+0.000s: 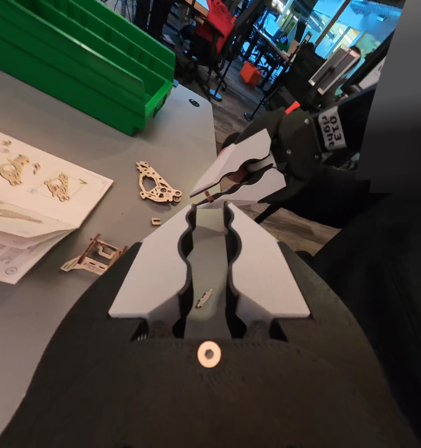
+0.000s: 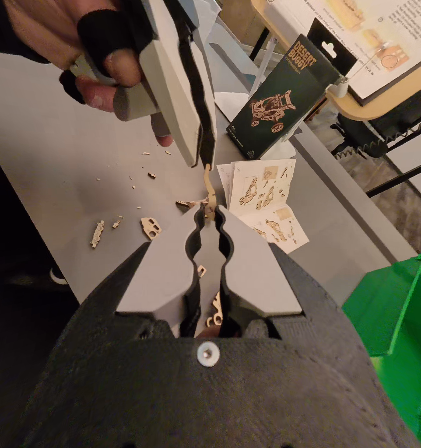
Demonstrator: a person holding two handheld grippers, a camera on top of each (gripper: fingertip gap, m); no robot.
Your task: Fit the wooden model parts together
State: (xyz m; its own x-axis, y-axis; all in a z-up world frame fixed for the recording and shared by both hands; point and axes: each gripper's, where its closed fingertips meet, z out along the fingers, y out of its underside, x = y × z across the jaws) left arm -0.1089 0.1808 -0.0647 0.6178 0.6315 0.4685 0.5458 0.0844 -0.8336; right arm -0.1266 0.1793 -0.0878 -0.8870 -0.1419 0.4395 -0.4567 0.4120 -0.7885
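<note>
Handing over | right gripper (image 2: 208,213) fingers pinch the curved wooden strip (image 2: 210,191) above the desk (image 2: 59,169) | left gripper (image 1: 209,206) fingers stand apart, empty | keep right grip firm while left regrasps far end

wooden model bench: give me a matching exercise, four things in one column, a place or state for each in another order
Things
1. curved wooden strip
2. instruction booklet
3. green bin
4. dark model box

Places or states
A. stands upright at the table's far edge
B. lies open on the table
C. pinched in the right gripper, raised off the table
D. sits empty at the table's far side

Pairs: 1-C, 2-B, 3-D, 4-A
</note>
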